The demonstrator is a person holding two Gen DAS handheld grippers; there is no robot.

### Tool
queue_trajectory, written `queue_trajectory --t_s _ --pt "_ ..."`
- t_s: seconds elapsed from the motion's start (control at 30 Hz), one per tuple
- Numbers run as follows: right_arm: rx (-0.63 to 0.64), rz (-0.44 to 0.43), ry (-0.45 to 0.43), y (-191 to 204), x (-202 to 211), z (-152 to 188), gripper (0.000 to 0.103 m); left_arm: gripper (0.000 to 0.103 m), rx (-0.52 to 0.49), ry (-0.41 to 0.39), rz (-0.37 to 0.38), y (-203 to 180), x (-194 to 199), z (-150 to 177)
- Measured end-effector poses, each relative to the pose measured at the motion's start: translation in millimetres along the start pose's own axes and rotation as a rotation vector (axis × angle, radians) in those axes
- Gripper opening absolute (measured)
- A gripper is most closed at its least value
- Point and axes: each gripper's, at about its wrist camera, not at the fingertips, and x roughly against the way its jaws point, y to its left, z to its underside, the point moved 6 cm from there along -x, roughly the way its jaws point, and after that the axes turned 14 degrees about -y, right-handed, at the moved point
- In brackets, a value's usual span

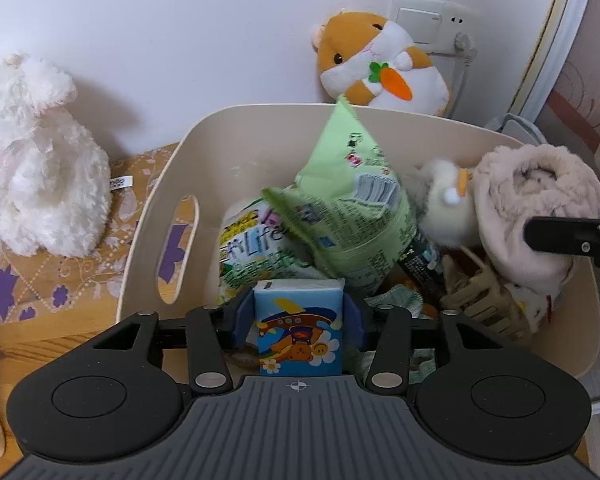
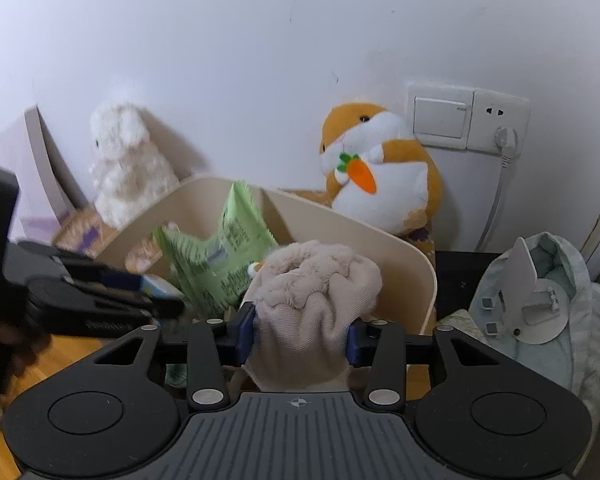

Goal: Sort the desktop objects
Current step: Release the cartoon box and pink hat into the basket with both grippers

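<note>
My left gripper (image 1: 299,316) is shut on a blue tissue pack with a cartoon bear (image 1: 299,326), held over the near side of a cream plastic basket (image 1: 156,208). My right gripper (image 2: 300,330) is shut on a beige fleece-lined glove (image 2: 312,304) above the basket's right part (image 2: 420,280); the glove also shows in the left wrist view (image 1: 540,208). Inside the basket lie a green snack bag (image 1: 348,216), a green-and-white packet (image 1: 248,248), a beige hair claw (image 1: 480,300) and a small white plush (image 1: 444,204).
A white plush rabbit (image 1: 36,160) sits left of the basket on a patterned cloth (image 1: 40,288). An orange hamster plush with a carrot (image 1: 380,64) leans on the wall behind, by a wall socket (image 2: 468,118). A pale green cloth with a white stand (image 2: 536,300) lies at the right.
</note>
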Motion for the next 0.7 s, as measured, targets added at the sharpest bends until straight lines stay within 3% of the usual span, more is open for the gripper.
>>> queue_trajectory --t_s 0.07,0.13,0.27,0.33,0.43,0.7 --pt "0.021 0.001 0.002 0 -2 1 0.044 0.063 0.012 -0.004 0.000 3 3 -1" --pt "0.035 0.002 0.005 0 -3 1 0.058 0.069 0.020 -0.019 -0.004 6 7 -3" --pt "0.069 -0.008 0.006 2 -5 3 0.067 0.071 0.029 -0.032 -0.036 13 13 -3" --pt "0.103 -0.006 0.004 6 -4 4 0.078 0.073 0.042 -0.043 -0.040 17 18 -3" --pt "0.144 0.012 -0.006 11 -2 5 0.086 0.073 0.056 -0.048 -0.040 22 25 -1" --pt "0.175 0.060 -0.024 14 5 7 0.096 0.073 0.068 -0.055 -0.038 35 40 5"
